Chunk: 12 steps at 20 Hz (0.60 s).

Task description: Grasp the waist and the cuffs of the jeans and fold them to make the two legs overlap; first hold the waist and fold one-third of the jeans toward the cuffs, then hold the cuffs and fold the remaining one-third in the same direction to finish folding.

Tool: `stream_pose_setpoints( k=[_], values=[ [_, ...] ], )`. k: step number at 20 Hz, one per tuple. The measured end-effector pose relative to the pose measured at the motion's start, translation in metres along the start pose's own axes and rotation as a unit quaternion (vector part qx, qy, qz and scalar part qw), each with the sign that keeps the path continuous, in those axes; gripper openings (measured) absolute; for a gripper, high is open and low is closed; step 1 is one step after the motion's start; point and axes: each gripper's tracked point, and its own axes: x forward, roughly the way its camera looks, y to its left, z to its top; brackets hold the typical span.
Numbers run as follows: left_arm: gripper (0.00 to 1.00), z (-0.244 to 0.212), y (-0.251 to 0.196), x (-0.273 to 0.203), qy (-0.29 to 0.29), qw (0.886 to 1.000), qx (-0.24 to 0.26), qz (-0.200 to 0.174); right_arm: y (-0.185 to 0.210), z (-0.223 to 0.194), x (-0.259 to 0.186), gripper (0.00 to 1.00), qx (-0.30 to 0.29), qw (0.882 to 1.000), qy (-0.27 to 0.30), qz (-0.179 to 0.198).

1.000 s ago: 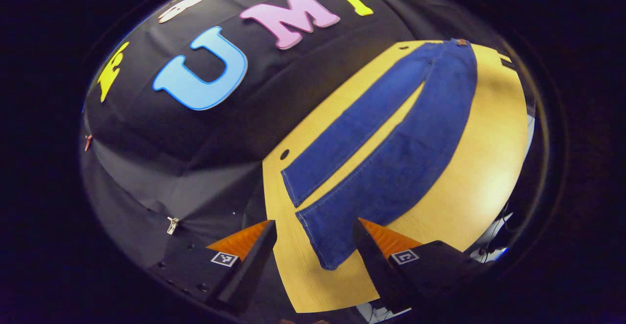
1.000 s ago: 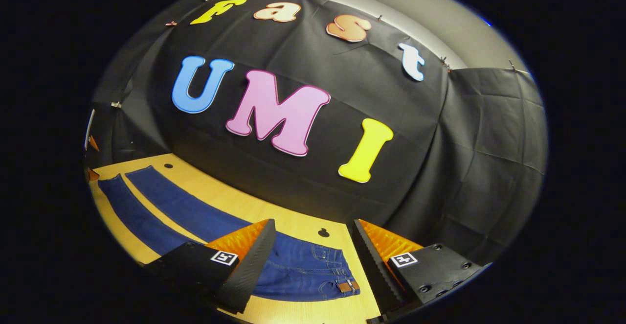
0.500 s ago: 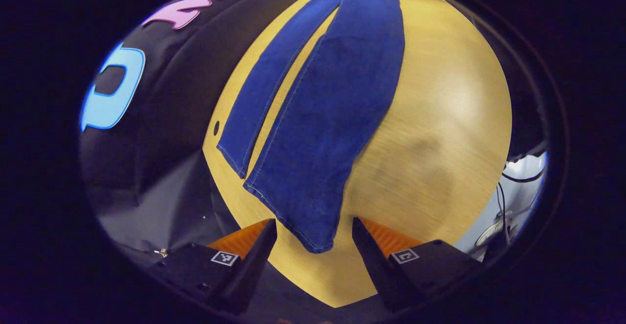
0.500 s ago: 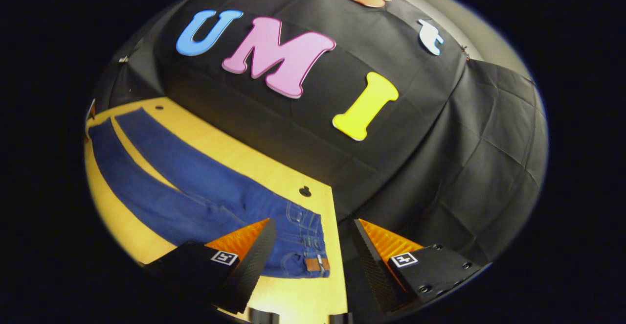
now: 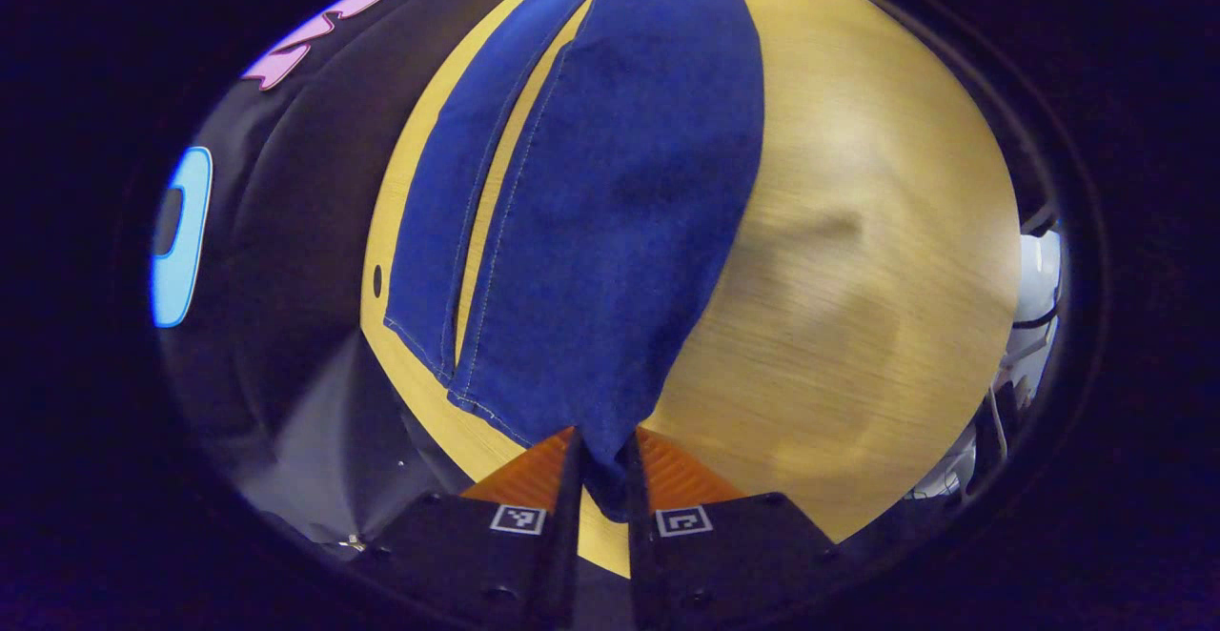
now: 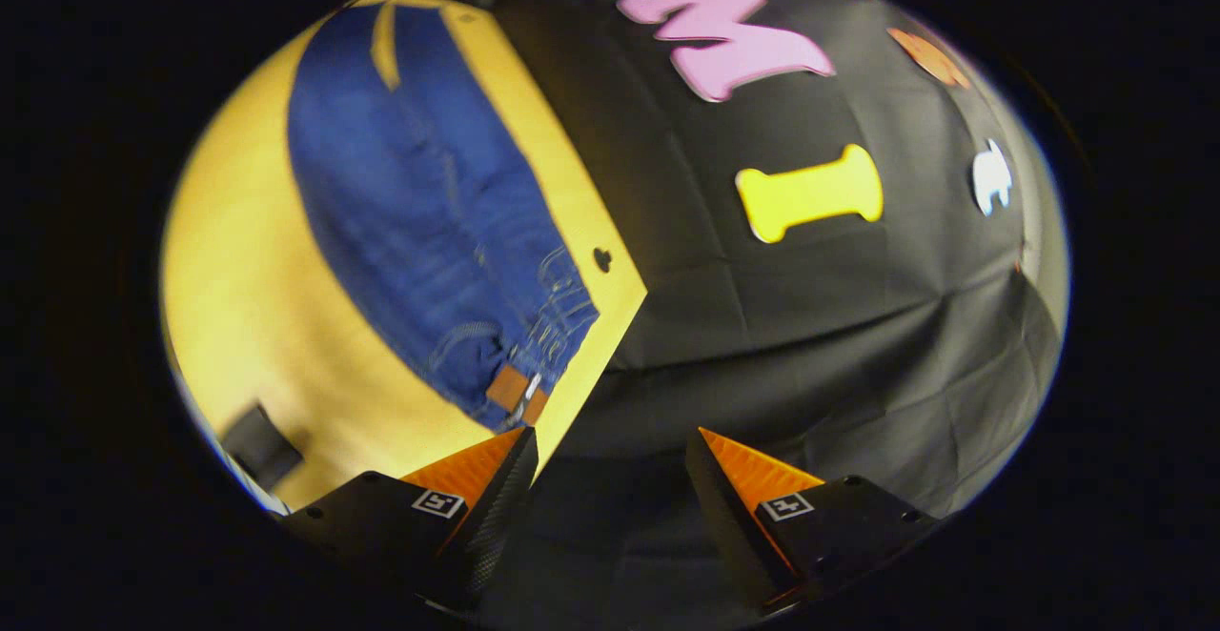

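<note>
My left gripper (image 5: pixel 600 478) just clamped on the near cuff (image 5: pixel 602 483); half a second ago it gaped. Jeans (image 5: pixel 610 193) run toward 12 on the table (image 5: pixel 858 259). Right gripper (image 6: pixel 610 478) gapes empty, waist (image 6: pixel 515 388) at 11, probably off-line, view's blurred.

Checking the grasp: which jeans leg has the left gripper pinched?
The wider-looking leg, nearer the table's open side: the left gripper is shut on its cuff corner. The other leg, toward the booth wall, lies flat and untouched, with a strip of table between them.
</note>
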Motion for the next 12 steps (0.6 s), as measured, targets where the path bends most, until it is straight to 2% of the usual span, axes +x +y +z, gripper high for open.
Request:
stream_pose_setpoints(
  k=[1, 2, 4, 6, 9, 12],
  values=[
    [0.22, 0.001, 0.001, 0.001, 0.0, 1.0, -0.005, 0.007, 0.011, -0.01, 0.006, 0.96, -0.036, 0.999, -0.001, 0.018],
    [0.08, 0.003, 0.001, 0.001, 0.0, 1.0, -0.001, 0.01, 0.018, -0.019, 0.011, 0.96, -0.073, 0.997, -0.001, 0.035],
    [0.06, 0.002, -0.001, 0.001, 0.0, 1.0, 0.007, -0.003, 0.035, -0.031, 0.024, 0.96, -0.133, 0.988, -0.004, 0.076],
    [0.06, 0.002, -0.001, 0.002, 0.006, 1.0, -0.004, -0.022, 0.053, -0.033, 0.039, 0.96, -0.167, 0.98, -0.014, 0.108],
    [0.06, 0.002, -0.001, 0.001, 0.015, 0.999, -0.016, -0.033, 0.064, -0.016, 0.066, 0.95, -0.204, 0.971, -0.033, 0.117],
    [0.06, 0.002, -0.001, 0.002, 0.02, 0.999, -0.017, -0.03, 0.074, -0.019, 0.094, 0.96, -0.219, 0.966, -0.02, 0.134]
  ],
)
